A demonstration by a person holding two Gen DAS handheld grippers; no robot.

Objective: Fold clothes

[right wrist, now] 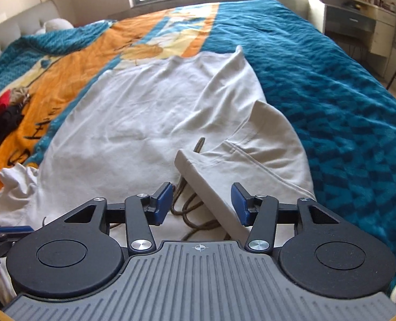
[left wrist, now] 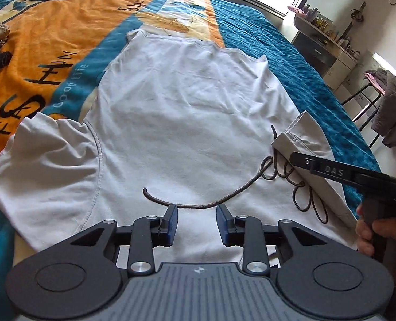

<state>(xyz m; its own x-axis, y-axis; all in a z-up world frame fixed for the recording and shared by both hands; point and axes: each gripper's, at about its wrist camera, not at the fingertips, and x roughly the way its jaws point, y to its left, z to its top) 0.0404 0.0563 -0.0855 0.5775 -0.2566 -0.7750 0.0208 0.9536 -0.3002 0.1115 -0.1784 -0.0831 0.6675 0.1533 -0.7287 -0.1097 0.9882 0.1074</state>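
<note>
White t-shirt (left wrist: pixel 176 112) lies spread flat on the bed (left wrist: pixel 291 61), over a teal/orange blanket (left wrist: pixel 51 34), w/ a dark looped-cord print (left wrist: pixel 278 176) near its right side. Left tool (left wrist: pixel 196 223) hovers low over the shirt's near edge, fingers spread, nothing btwn them. Right tool (right wrist: pixel 202 203) sits at the shirt's right side, also spread; the folded-over right sleeve (right wrist: pixel 206 184) lies btwn its pads, not pinched as far as can be told. A hand (left wrist: pixel 377 230) grips the right tool's handle. Left sleeve (left wrist: pixel 45 160) lies flat, out to the shirt's left. Dark and red clothes (right wrist: pixel 0 117) piled well left of the shirt.
</note>
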